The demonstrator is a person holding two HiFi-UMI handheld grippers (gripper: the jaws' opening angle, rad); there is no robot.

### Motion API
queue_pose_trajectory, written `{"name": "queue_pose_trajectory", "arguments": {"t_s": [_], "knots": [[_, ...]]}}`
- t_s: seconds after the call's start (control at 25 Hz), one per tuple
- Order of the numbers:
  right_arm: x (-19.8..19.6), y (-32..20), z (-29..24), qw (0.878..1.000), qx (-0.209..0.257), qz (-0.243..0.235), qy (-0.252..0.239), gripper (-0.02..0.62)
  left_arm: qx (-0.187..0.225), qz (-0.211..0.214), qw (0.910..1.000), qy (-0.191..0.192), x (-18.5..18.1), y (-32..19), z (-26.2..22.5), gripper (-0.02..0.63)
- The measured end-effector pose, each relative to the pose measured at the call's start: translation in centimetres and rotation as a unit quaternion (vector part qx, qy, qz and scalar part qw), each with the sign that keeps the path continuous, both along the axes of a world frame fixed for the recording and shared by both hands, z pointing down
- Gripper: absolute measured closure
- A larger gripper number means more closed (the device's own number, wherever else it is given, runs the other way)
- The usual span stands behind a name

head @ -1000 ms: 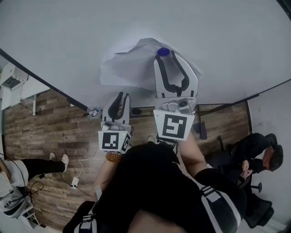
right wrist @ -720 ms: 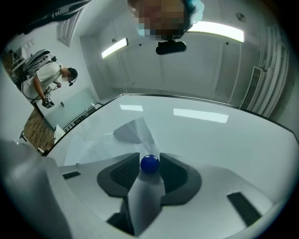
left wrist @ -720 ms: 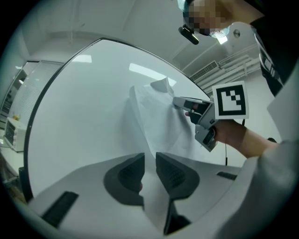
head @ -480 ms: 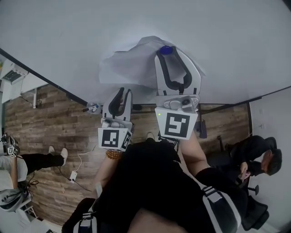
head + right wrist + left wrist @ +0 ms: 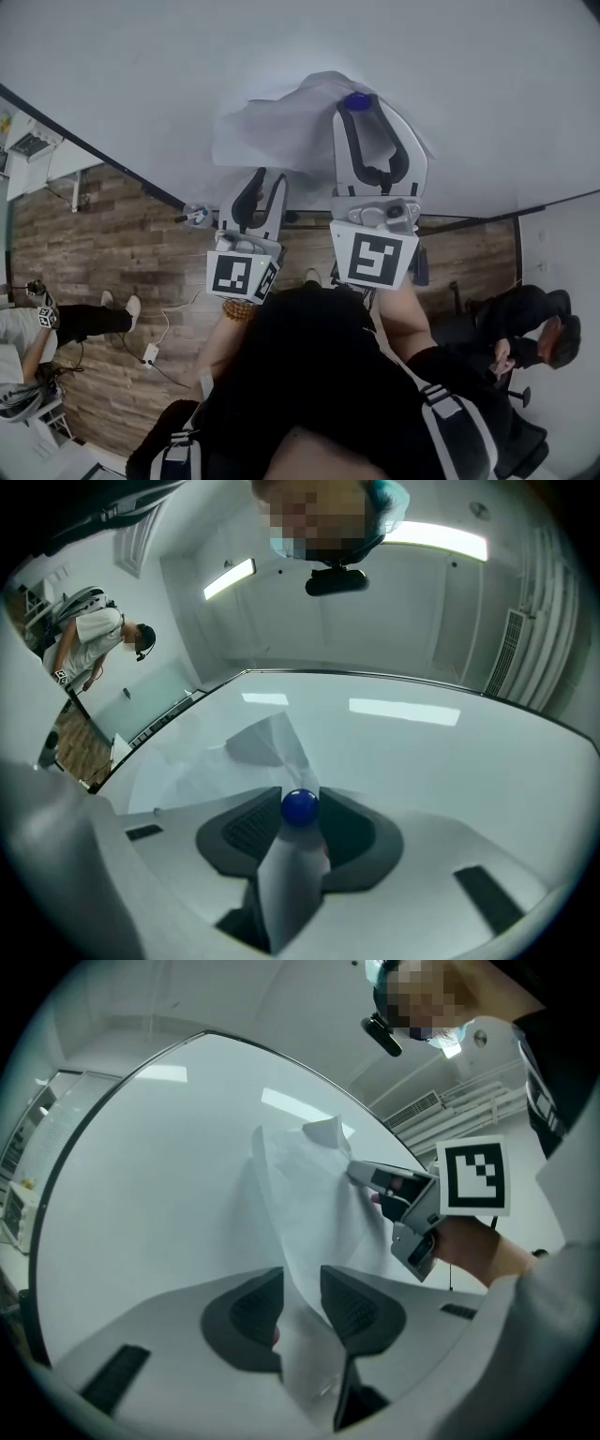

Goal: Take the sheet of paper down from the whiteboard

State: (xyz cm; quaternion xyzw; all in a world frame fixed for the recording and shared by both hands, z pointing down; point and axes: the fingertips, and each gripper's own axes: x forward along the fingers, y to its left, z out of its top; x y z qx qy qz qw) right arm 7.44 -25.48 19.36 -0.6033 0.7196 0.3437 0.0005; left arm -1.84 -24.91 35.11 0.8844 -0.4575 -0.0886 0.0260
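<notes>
A crumpled white sheet of paper [image 5: 281, 127] hangs on the whiteboard [image 5: 141, 75], pinned near its upper right by a round blue magnet [image 5: 355, 101]. My right gripper [image 5: 375, 101] reaches up to that corner. In the right gripper view the magnet [image 5: 300, 807] sits between the pads, with a fold of the paper [image 5: 267, 742] trailing down between the jaws. My left gripper [image 5: 265, 176] is at the sheet's lower edge. Its jaws are opening: the paper [image 5: 309, 1194] runs loosely through the gap and the pads [image 5: 361, 1307] stand off it.
The whiteboard's dark lower frame [image 5: 112, 159] runs across the head view, with a small object on its ledge [image 5: 192, 217]. Below is wooden floor with a cable and plug block [image 5: 150, 354]. One person sits at the right [image 5: 534, 328], another at the left edge [image 5: 28, 328].
The left gripper's jaws have spread apart, from nearly together on the paper's lower edge to a clear gap. The right gripper has stayed at the magnet.
</notes>
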Motion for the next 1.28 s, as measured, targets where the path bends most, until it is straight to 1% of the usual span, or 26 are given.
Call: {"name": "queue_pose_trajectory", "arguments": {"t_s": [0.2,0.4,0.56,0.64,0.8,0.88,1.04,1.12,1.28], "knots": [[0.0,0.0,0.0,1.000,0.000,-0.001,0.000,0.472,0.004,-0.023,0.9996,0.014,-0.5,-1.0,-0.6,0.477],[0.0,-0.1,0.1,1.000,-0.003,-0.002,0.000,0.473,0.014,-0.035,0.9991,0.019,-0.8,-1.5,-1.4,0.477],[0.0,-0.2,0.0,1.000,-0.008,-0.003,-0.007,0.472,0.019,-0.035,0.9989,0.025,-0.8,-1.9,-2.1,0.478],[0.0,-0.1,-0.1,1.000,-0.005,0.000,-0.009,0.472,0.024,-0.034,0.9988,0.025,-0.6,-2.0,-2.5,0.493],[-0.1,-0.1,0.2,1.000,-0.006,0.013,0.012,0.474,0.028,-0.043,0.9983,0.028,-0.5,-2.2,-2.8,0.523],[-0.1,-0.1,0.2,1.000,-0.007,0.014,0.016,0.474,0.030,-0.050,0.9978,0.033,-0.7,-2.5,-2.9,0.556],[0.0,-0.1,0.2,1.000,-0.006,0.015,0.018,0.474,0.034,-0.058,0.9971,0.036,-0.8,-2.7,-3.1,0.572],[0.0,0.0,0.2,1.000,-0.004,0.016,0.018,0.476,0.036,-0.062,0.9968,0.036,-0.8,-2.6,-3.3,0.592],[-0.1,-0.1,0.2,1.000,-0.006,0.015,0.014,0.476,0.032,-0.063,0.9966,0.041,-1.1,-2.8,-3.4,0.596]]}}
